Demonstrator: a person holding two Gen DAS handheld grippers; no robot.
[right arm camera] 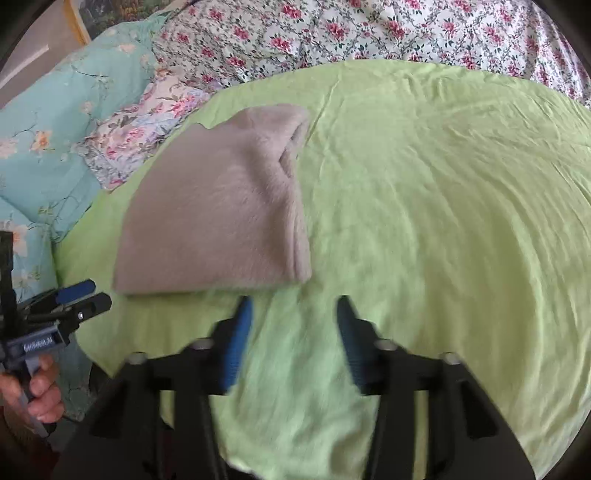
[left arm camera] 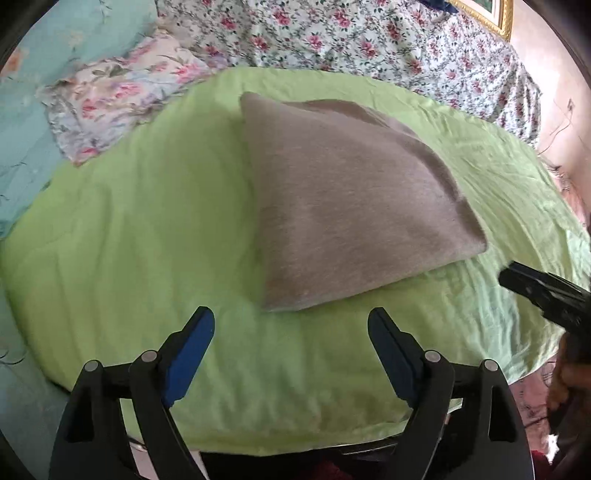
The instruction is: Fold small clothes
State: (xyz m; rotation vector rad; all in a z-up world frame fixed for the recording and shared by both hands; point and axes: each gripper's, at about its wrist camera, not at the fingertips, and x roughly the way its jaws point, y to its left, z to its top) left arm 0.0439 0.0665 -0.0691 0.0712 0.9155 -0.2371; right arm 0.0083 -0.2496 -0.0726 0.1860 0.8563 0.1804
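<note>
The grey garment (left arm camera: pixel 354 206) lies folded into a compact, layered wedge on the green sheet (left arm camera: pixel 147 240), so this piece looks done (no other loose clothes show, so I cannot tell how many remain). The left gripper (left arm camera: pixel 291 325) hangs just near of the garment's near corner, jaws spread with nothing between them. The right gripper (right arm camera: pixel 295 314) sits to the right of the fold's near edge, jaws apart and empty too. Neither touches the cloth. The surface is a bed: the green sheet is wrinkled, a pink-flowered cover (right arm camera: pixel 406 33) lies at the far side, and a teal floral quilt (right arm camera: pixel 55 122) bunches at the left.
</note>
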